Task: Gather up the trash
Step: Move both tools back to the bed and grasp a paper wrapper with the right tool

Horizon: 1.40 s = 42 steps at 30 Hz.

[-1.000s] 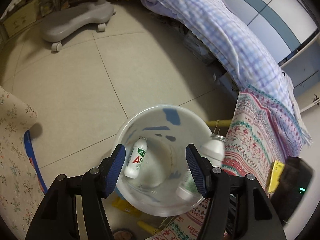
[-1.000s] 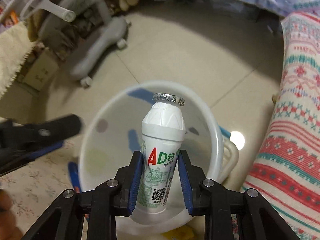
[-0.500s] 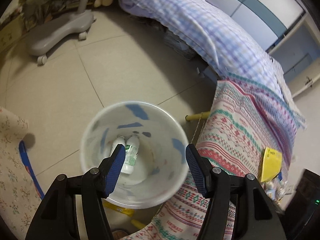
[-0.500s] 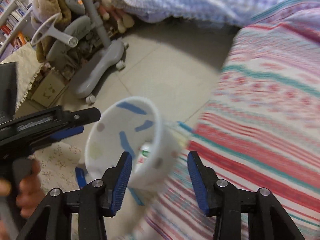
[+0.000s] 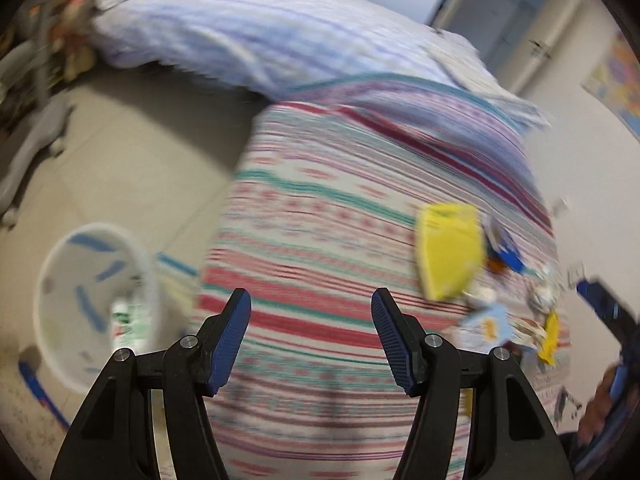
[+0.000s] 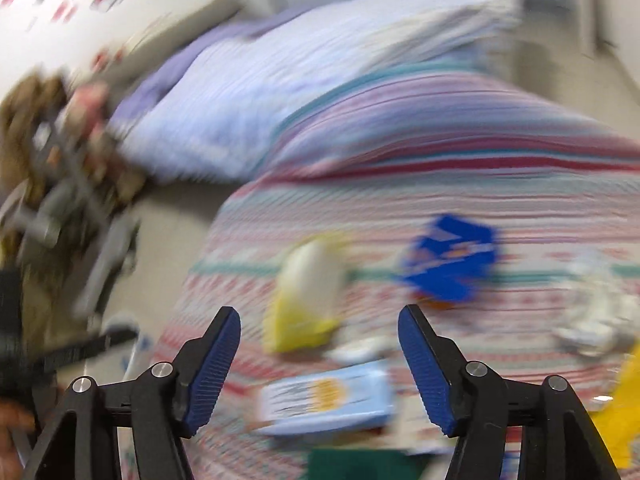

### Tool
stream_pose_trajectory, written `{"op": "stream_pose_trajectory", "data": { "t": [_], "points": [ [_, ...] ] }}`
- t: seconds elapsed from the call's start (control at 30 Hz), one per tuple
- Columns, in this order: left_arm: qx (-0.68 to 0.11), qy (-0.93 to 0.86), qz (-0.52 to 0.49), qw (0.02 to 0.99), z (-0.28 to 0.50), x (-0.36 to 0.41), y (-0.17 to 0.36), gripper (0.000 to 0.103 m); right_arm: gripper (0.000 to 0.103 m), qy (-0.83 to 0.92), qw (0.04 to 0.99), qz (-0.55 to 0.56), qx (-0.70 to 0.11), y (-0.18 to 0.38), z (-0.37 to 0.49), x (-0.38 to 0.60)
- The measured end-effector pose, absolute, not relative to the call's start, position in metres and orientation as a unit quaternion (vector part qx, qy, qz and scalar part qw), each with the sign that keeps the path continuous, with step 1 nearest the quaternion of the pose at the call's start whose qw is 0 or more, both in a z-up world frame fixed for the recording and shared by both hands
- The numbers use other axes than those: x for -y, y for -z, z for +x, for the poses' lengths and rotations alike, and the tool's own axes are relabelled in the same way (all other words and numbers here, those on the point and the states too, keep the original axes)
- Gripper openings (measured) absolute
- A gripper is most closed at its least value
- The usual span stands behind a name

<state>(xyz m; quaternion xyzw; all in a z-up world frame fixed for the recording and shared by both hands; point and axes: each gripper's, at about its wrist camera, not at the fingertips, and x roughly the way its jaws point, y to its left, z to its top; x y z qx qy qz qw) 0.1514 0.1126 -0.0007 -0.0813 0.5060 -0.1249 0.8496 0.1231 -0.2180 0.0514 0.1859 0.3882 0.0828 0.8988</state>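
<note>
Both your grippers, left (image 5: 311, 338) and right (image 6: 320, 356), hold nothing, fingers spread wide. Trash lies on the striped cloth (image 6: 420, 184): yellow bag (image 6: 306, 292), blue packet (image 6: 450, 264), pale-blue pack (image 6: 326, 398). Bin (image 5: 94, 304) on floor, lower left, holds bottles (image 5: 130, 320).

Both wrist views look down, close, over the striped blanket (image 5: 320, 240), sharing its litter.

Bin (image 5: 94, 300) on floor left of bed (image 5: 360, 240), wrappers (image 6: 324, 394) on bed
</note>
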Motion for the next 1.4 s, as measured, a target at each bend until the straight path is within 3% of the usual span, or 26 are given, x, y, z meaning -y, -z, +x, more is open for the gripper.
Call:
{"op": "stream_pose_trajectory", "data": {
  "t": [0.2,0.43,0.7,0.8,0.83,0.87,1.1,1.17,1.4],
  "points": [
    [-0.506,0.18,-0.027,0.843,0.14,-0.029,0.002,0.065,0.071,-0.01,0.881,0.242,-0.407,-0.034,0.123,0.293],
    [-0.493,0.231,0.072,0.836,0.137,0.06,0.01,0.066,0.071,0.0,0.856,0.261,-0.446,-0.016,0.121,0.317],
    [-0.521,0.228,0.07,0.82,0.16,0.11,0.044,0.063,0.071,-0.031,0.812,0.299,-0.5,0.015,0.114,0.323],
    [-0.53,0.232,0.031,0.815,0.168,0.11,0.052,0.042,0.071,-0.052,0.781,0.342,-0.52,0.031,0.113,0.324],
    [-0.536,0.231,0.025,0.812,0.17,0.11,0.054,0.024,0.071,-0.054,0.777,0.345,-0.523,0.033,0.112,0.322],
    [-0.54,0.233,0.019,0.808,0.172,0.109,0.057,0.018,0.071,-0.055,0.775,0.345,-0.526,0.033,0.112,0.32],
    [-0.547,0.244,-0.018,0.801,0.176,0.1,0.062,0.018,0.071,-0.052,0.761,0.351,-0.543,0.043,0.111,0.306],
    [-0.54,0.241,-0.008,0.807,0.176,0.097,0.06,0.011,0.071,-0.049,0.757,0.354,-0.547,0.047,0.112,0.304],
    [-0.53,0.241,0.006,0.813,0.169,0.092,0.053,0.007,0.07,-0.048,0.751,0.354,-0.555,0.054,0.112,0.297]
  ]
}}
